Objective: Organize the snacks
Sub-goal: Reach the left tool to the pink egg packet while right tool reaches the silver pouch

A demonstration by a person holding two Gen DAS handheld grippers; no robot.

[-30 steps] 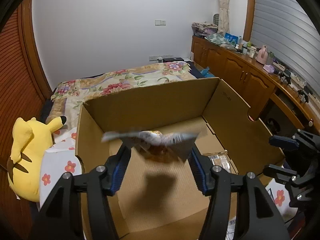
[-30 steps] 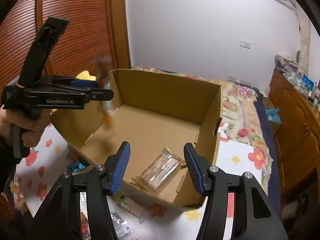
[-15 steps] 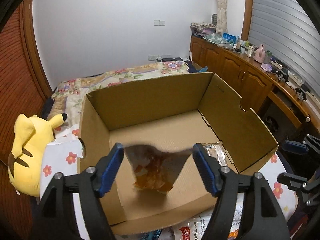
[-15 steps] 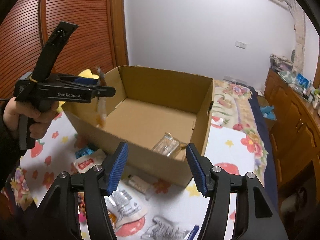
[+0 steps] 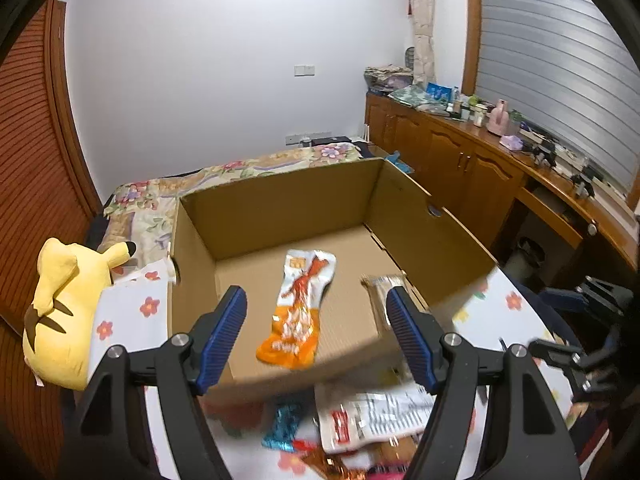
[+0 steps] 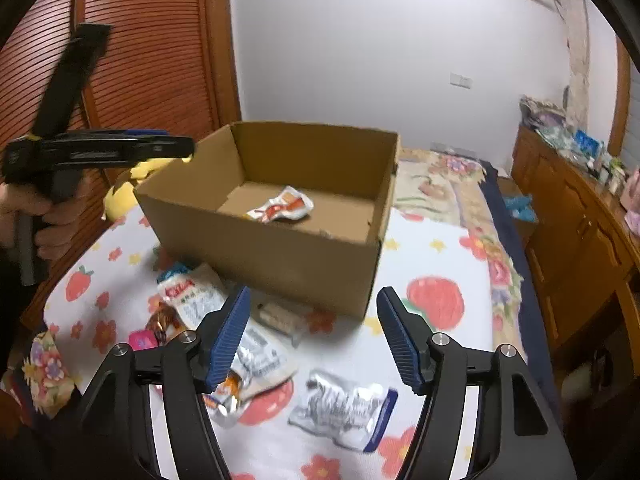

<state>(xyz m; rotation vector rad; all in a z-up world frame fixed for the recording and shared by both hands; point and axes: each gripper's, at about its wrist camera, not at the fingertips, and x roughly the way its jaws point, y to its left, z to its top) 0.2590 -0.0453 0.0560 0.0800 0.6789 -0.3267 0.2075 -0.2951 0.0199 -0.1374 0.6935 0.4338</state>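
both jaws empty, right's opening | orange packet flat in box — long axis front-to-back

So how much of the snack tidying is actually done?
Barely begun. An orange-and-white packet and a clear wrapped bar lie in the cardboard box. Both grippers, left and right, are empty, the right's jaws opening. Several packets, including a silver pouch, remain outside.

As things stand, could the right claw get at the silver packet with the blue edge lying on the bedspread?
Probably yes. The right claw is opening with nothing between its fingers, and the silver packet lies flat on the bedspread just below it, clear of the cardboard box and other snacks.
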